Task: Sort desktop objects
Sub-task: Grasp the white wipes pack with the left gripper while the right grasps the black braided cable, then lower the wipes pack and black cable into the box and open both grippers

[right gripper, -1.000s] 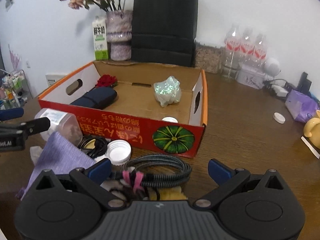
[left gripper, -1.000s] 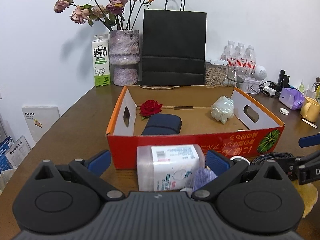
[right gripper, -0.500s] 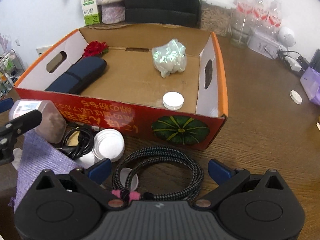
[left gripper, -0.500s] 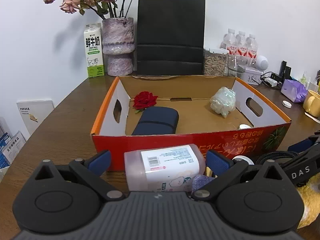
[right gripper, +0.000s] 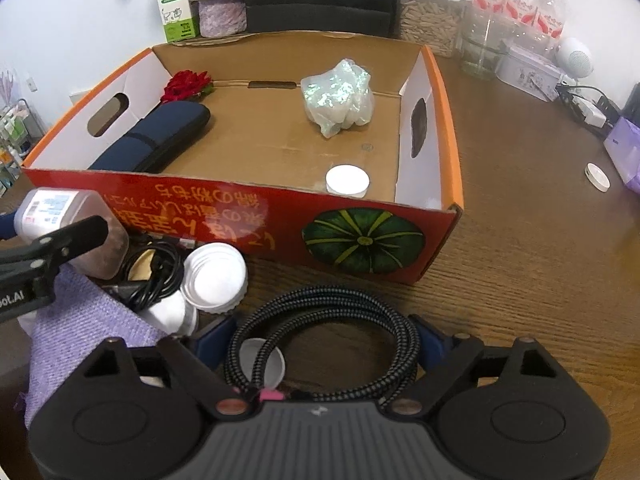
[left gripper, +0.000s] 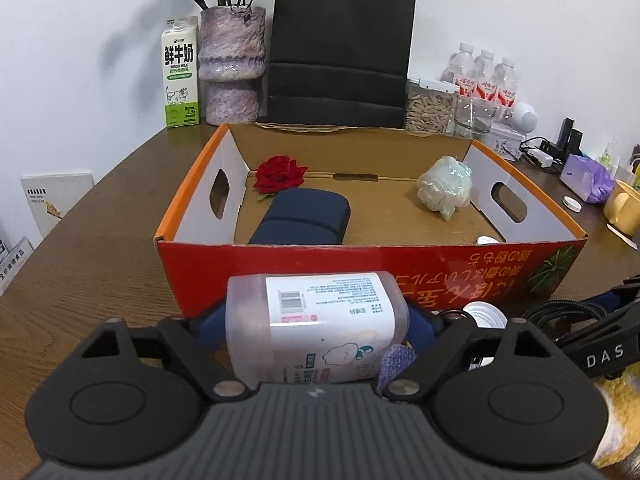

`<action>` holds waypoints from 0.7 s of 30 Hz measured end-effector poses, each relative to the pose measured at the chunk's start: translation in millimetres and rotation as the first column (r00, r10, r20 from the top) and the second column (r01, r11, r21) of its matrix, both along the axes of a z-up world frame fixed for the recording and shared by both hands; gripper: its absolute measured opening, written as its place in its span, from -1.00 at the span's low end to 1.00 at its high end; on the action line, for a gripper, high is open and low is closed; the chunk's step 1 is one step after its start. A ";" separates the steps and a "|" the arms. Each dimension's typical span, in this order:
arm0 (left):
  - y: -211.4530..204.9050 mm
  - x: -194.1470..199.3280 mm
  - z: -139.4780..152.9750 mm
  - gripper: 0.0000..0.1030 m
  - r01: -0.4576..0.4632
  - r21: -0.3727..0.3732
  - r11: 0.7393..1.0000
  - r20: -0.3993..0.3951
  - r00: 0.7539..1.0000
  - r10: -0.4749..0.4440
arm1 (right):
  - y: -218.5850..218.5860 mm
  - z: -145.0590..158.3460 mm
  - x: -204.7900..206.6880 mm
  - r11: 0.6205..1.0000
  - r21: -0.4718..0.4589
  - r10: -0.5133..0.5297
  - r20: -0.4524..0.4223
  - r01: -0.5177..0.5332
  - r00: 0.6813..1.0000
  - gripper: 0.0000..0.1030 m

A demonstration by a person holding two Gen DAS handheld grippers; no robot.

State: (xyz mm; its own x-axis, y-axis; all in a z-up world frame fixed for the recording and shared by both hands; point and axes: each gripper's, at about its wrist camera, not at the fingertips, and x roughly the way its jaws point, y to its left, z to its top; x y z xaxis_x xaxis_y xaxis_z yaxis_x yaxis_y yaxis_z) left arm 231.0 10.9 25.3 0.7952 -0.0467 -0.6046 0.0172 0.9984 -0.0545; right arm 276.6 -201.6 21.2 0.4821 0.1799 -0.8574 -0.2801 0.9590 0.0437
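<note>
Left wrist view: a second ago the blue-padded left tongs stood wide with the clear plastic bottle with a white printed label lying loose between them; now the jaws are closing, and the blue pads sit against both ends of the bottle, which lies on its side just ahead of the tongs' body. A scrap of purple knitted cloth shows beside the right-hand pad.

In the right wrist view the right tongs have come down over the coiled black-and-grey braided cable. Earlier it lay ahead of spread jaws; now the jaws are closing with the coil between them, the pads close beside its outer loops, though whether they press on it I cannot tell. A small white cap lies inside the coil.

Left of the right tongs lie a large white ribbed lid, a tangle of thin black cord and the purple cloth, crowded against the bottle. Directly ahead of both tongs stands the red and orange cardboard tray box, its front wall between the tongs and what it holds: a dark blue zip case, a red fabric rose, a crumpled iridescent plastic bundle and a round white lid.

Everything rests on a dark brown wooden table. Beyond the box, by the white wall, stand a milk carton, a mottled purple vase and a black paper bag.
</note>
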 end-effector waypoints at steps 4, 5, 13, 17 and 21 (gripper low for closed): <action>-0.8 -5.6 1.6 0.69 0.007 0.005 1.000 0.018 1.000 -0.007 | -5.1 3.2 -4.0 0.999 0.033 -0.011 0.015 0.010 1.000 0.73; -0.6 -7.4 3.0 0.69 0.007 0.007 1.000 0.027 1.000 -0.007 | -6.0 4.6 -5.2 0.999 0.040 -0.014 0.019 0.014 1.000 0.73; 5.9 -23.9 20.7 0.70 -0.001 0.002 1.000 0.094 0.996 0.001 | -16.1 23.1 -15.9 0.995 0.096 -0.024 0.078 0.016 0.997 0.73; 9.2 -32.5 31.4 0.70 0.000 -0.010 1.000 0.126 0.992 0.002 | -20.3 33.2 -23.5 0.991 0.132 -0.030 0.109 0.015 0.994 0.72; 10.7 -43.2 42.6 0.70 0.005 -0.019 1.000 0.165 0.986 -0.002 | -24.8 43.0 -34.1 0.986 0.169 -0.034 0.147 0.008 0.989 0.72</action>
State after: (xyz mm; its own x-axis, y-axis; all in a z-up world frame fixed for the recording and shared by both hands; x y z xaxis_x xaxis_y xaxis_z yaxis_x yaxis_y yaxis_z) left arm 187.8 21.7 67.9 0.8838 -0.0598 -0.4640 0.0309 0.9971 -0.0698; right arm 242.5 -226.4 64.2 0.6069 0.3036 -0.7345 -0.2754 0.9472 0.1640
